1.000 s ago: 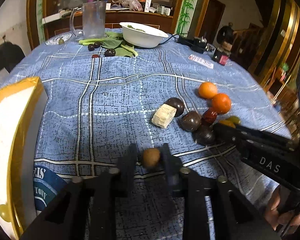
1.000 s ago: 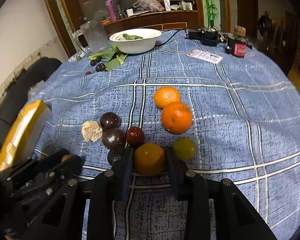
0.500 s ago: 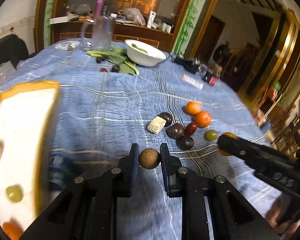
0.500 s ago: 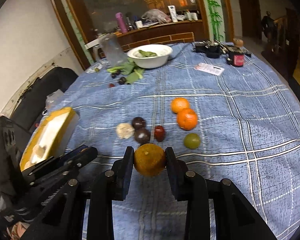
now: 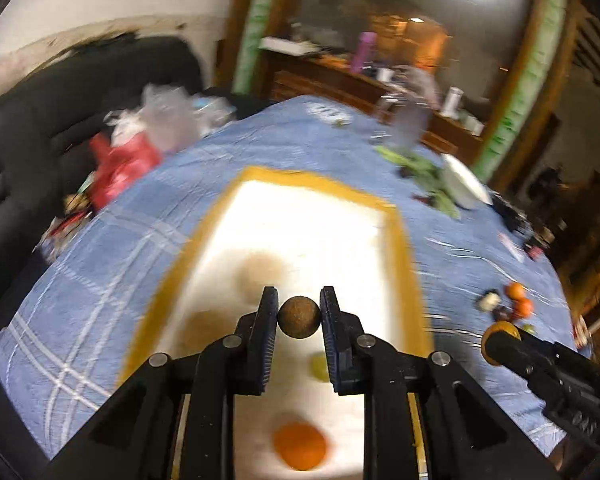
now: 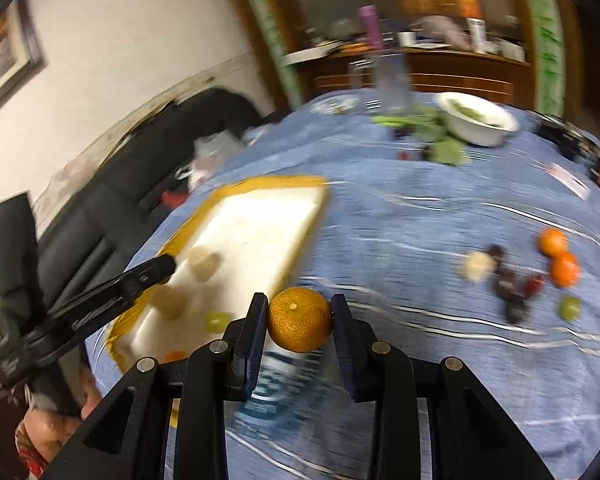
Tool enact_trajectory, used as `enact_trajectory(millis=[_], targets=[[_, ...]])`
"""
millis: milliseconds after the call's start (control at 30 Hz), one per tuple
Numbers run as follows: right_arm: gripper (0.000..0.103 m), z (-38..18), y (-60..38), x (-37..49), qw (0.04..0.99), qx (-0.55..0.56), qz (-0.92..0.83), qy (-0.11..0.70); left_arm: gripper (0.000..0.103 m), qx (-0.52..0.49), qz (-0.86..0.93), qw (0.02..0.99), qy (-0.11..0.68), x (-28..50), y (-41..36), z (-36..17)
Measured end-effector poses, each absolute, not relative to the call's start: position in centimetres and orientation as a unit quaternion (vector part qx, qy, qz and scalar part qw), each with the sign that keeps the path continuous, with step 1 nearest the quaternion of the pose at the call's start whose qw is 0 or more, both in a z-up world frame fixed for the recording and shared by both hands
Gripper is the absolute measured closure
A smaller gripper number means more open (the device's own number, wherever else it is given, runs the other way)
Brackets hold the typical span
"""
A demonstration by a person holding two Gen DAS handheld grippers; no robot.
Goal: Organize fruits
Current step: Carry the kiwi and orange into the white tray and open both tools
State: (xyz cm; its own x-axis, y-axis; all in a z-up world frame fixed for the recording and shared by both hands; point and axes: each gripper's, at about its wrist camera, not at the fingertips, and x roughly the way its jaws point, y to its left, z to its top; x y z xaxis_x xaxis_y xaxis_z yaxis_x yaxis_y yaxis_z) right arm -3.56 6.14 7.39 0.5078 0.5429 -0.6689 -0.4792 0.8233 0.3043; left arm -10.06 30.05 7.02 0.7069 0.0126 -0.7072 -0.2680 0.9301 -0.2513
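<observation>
overhead, left hand-held gripper (image 5: 299,317) clamps brown fruit (image 5: 299,317); right hand-held gripper (image 6: 299,319) clamps orange (image 6: 299,319); writing unreadable.

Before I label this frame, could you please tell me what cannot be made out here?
- Left wrist view: fruits in the white tray are motion-blurred; kinds uncertain.
- Right wrist view: the dark fruits on the tablecloth are smeared; count unclear.
- Right wrist view: the printed blue item is hidden behind the right gripper.

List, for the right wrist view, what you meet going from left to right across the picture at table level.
Left tool → yellow-rimmed white tray → orange fruit held by the right tool → pale chunk → dark fruits → two oranges.
</observation>
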Motion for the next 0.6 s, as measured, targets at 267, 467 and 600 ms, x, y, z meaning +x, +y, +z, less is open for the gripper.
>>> enact_trajectory(millis=[267, 467, 600], targets=[[0.068, 4.6, 14.3, -1.6, 0.845, -0.022, 0.316, 0.432, 0.082, -0.172, 0.098, 0.897, 0.395, -10.2, 31.5, 4.7], [0.058, 3.3, 16.4, -0.7, 0.848, -0.052, 0.305, 0.431, 0.058, -0.192, 0.090, 0.896, 0.391, -10.2, 32.1, 4.6], [0.043, 4.0, 15.6, -0.3, 0.854, -0.029, 0.305, 0.420, 0.049, -0.205, 0.089, 0.898, 0.379, -10.6, 32.6, 5.2]])
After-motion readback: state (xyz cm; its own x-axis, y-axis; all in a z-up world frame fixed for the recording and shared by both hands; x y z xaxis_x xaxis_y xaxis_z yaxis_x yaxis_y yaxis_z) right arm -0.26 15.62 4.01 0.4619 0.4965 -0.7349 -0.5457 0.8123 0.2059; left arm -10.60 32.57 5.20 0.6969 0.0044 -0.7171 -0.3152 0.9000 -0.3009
